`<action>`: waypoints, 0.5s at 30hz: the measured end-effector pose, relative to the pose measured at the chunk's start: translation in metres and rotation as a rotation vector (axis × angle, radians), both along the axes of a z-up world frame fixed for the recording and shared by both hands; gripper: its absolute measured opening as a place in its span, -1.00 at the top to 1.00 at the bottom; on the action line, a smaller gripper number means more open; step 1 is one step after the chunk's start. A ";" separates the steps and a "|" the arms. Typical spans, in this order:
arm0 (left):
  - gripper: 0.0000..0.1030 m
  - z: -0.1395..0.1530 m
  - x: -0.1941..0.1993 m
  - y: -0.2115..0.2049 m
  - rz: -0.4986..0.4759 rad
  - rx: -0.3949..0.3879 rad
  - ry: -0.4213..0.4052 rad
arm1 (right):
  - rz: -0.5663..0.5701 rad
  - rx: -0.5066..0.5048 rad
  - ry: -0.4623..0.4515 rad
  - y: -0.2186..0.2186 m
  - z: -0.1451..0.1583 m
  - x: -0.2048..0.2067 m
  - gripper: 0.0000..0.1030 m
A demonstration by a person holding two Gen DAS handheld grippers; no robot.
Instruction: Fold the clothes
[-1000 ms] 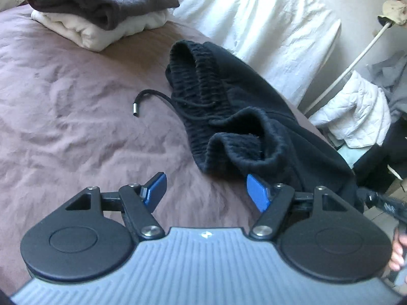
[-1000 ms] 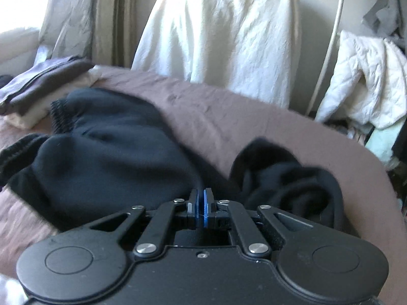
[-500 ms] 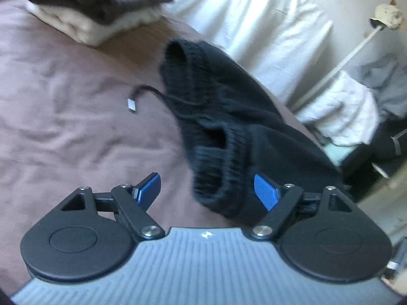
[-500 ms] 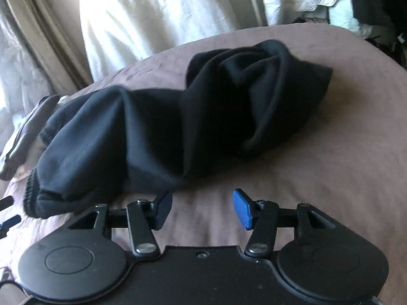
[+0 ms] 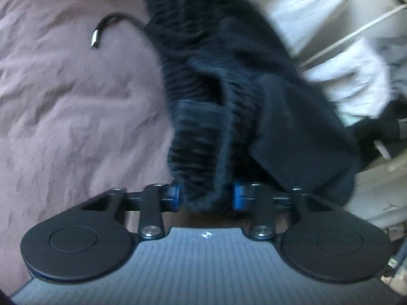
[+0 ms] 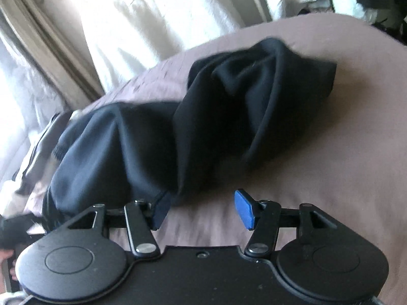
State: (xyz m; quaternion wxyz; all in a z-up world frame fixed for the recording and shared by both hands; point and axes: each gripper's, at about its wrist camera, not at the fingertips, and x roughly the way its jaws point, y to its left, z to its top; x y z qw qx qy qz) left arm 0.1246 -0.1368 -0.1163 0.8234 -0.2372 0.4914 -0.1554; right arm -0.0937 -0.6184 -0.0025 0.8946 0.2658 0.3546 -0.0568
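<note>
Black sweatpants [image 5: 229,76] lie crumpled across the mauve bed cover [image 5: 63,101]. Their ribbed waistband sits between the blue pads of my left gripper [image 5: 206,195], whose jaws are closing and press on it from both sides. A black drawstring [image 5: 101,29] with a metal tip trails off to the left. In the right wrist view the sweatpants [image 6: 229,106] bunch up in a heap. My right gripper [image 6: 202,209] hovers just in front of them, its jaws opening over bare bed cover [image 6: 343,165]. Its left finger touches the fabric's edge.
A white sheet [image 6: 152,25] hangs behind the bed beside a beige curtain [image 6: 45,50]. Folded clothes [image 6: 33,152] lie at the left. A white quilted jacket [image 5: 356,71] hangs past the bed's right edge. Part of a hand [image 6: 5,254] shows at lower left.
My left gripper pushed forward onto the waistband and its jaws narrowed around it. My right gripper went from shut to open, rolled, and sank toward the bed near the pant heap.
</note>
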 end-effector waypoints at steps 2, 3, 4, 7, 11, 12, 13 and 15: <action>0.56 0.032 -0.011 -0.012 0.003 0.189 -0.166 | -0.042 -0.001 0.005 -0.010 0.005 0.001 -0.19; 0.60 0.049 -0.017 -0.015 0.014 0.271 -0.247 | -0.065 0.004 -0.005 -0.016 0.008 -0.001 -0.19; 0.61 0.068 -0.022 -0.013 0.039 0.326 -0.322 | -0.079 0.010 -0.022 -0.019 0.010 -0.004 -0.19; 0.63 0.115 -0.030 0.009 0.111 0.345 -0.430 | -0.092 -0.011 -0.013 -0.023 0.014 -0.012 -0.19; 0.67 0.180 -0.049 0.047 0.231 0.357 -0.538 | -0.076 -0.082 0.052 -0.020 0.019 -0.010 -0.19; 0.67 0.192 -0.057 0.055 0.263 0.370 -0.575 | -0.062 -0.093 0.049 -0.017 0.022 -0.010 -0.19; 0.67 0.203 -0.066 0.066 0.308 0.392 -0.612 | -0.049 -0.096 0.043 -0.013 0.026 -0.010 -0.19; 0.67 0.207 -0.082 0.091 0.394 0.409 -0.630 | -0.026 -0.082 0.022 -0.008 0.033 -0.010 -0.19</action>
